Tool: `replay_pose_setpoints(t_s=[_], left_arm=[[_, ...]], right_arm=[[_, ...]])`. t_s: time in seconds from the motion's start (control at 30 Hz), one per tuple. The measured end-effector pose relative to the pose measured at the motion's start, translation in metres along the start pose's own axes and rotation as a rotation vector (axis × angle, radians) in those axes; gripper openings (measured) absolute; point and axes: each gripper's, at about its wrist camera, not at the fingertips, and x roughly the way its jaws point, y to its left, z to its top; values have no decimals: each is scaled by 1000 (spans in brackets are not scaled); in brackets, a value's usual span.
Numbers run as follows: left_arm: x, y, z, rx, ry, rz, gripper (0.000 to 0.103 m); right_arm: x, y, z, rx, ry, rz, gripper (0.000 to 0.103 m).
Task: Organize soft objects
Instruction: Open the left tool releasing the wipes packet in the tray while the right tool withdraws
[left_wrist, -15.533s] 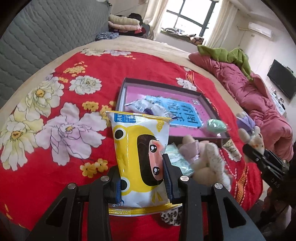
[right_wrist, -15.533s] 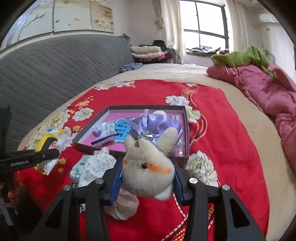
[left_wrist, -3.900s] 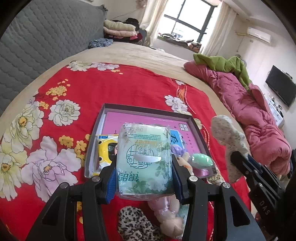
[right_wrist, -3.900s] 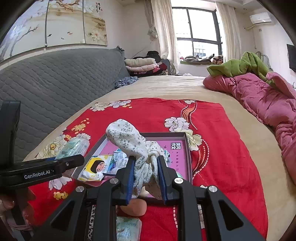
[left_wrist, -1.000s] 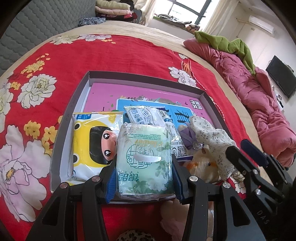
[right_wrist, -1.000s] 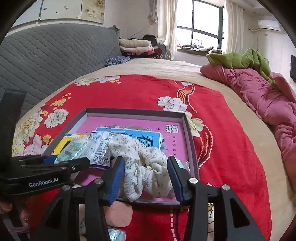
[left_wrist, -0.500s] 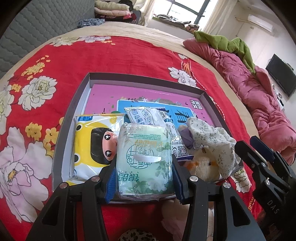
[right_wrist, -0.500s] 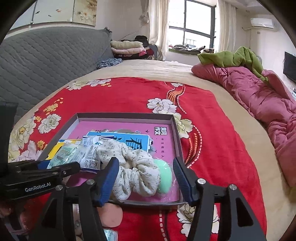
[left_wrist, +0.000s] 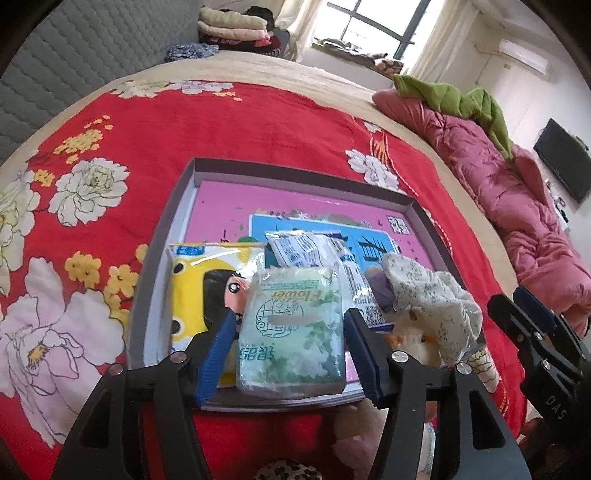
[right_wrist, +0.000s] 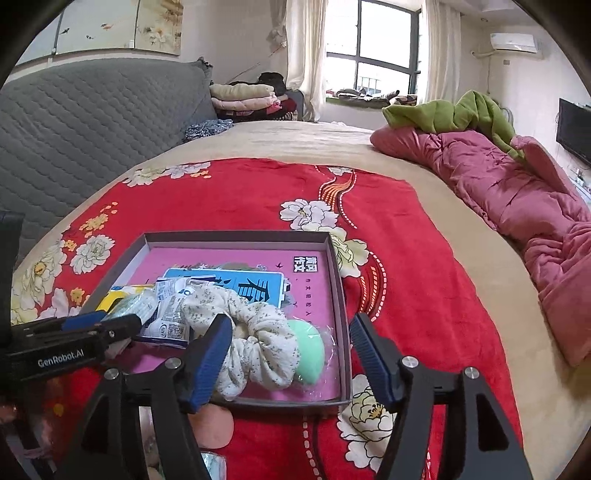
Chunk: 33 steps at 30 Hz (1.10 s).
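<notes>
A grey-rimmed tray (left_wrist: 295, 173) with a pink floor lies on the red flowered blanket. My left gripper (left_wrist: 290, 314) hangs over its near edge with its jaws opening. The green tissue pack (left_wrist: 291, 332) lies between the pads, and both pads stand just clear of it. Beside the pack are a yellow cartoon packet (left_wrist: 195, 280) and a white packet (left_wrist: 306, 247). My right gripper (right_wrist: 291, 321) is at the tray's (right_wrist: 236, 236) near right corner, jaws opening wide. The floral scrunchie (right_wrist: 251, 332) rests in the tray below it, next to a mint-green ball (right_wrist: 310, 350).
A cream plush toy (left_wrist: 413, 339) sits under the scrunchie. A leopard-print item (left_wrist: 284, 472) and a pink plush (left_wrist: 354, 443) lie in front of the tray. A pink quilt (right_wrist: 517, 192) runs along the right. The grey headboard (right_wrist: 92, 118) stands on the left.
Both grippers' jaws have spread. The right one has let go of the floral scrunchie, which now lies in the tray. The left pads have come off the green pack.
</notes>
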Motion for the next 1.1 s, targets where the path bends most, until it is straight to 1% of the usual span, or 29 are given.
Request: replay_pose_setpoints(t_s=[0.07, 0.17, 0.3, 0.4, 0.47, 0.57, 0.7, 0.97, 1.1], left_arm=[[-3, 3, 2, -3, -9, -2, 65], [-5, 6, 3, -8, -17, 8, 66], [-7, 6, 5, 5, -28, 22, 70], [-8, 7, 5, 4, -27, 11, 72], [-8, 7, 5, 2, -27, 12, 73], [-7, 8, 5, 3, -24, 17, 73], [-9, 10, 6, 5, -22, 25, 73], [-25, 16, 11, -5, -68, 44, 74], [-37, 22, 15, -27, -93, 45, 74]], right_arm=[[-3, 0, 1, -4, -15, 0, 67], [-4, 0, 3, -2, -14, -6, 67], [-8, -2, 3, 12, -22, -14, 67], [-8, -6, 6, 44, -8, 4, 67], [-12, -7, 8, 40, -27, -10, 67], [-17, -7, 10, 37, -41, -6, 67], [-17, -9, 12, 57, -33, 6, 67], [-24, -7, 13, 50, -47, 16, 68], [-25, -7, 15, 57, -42, 21, 68]])
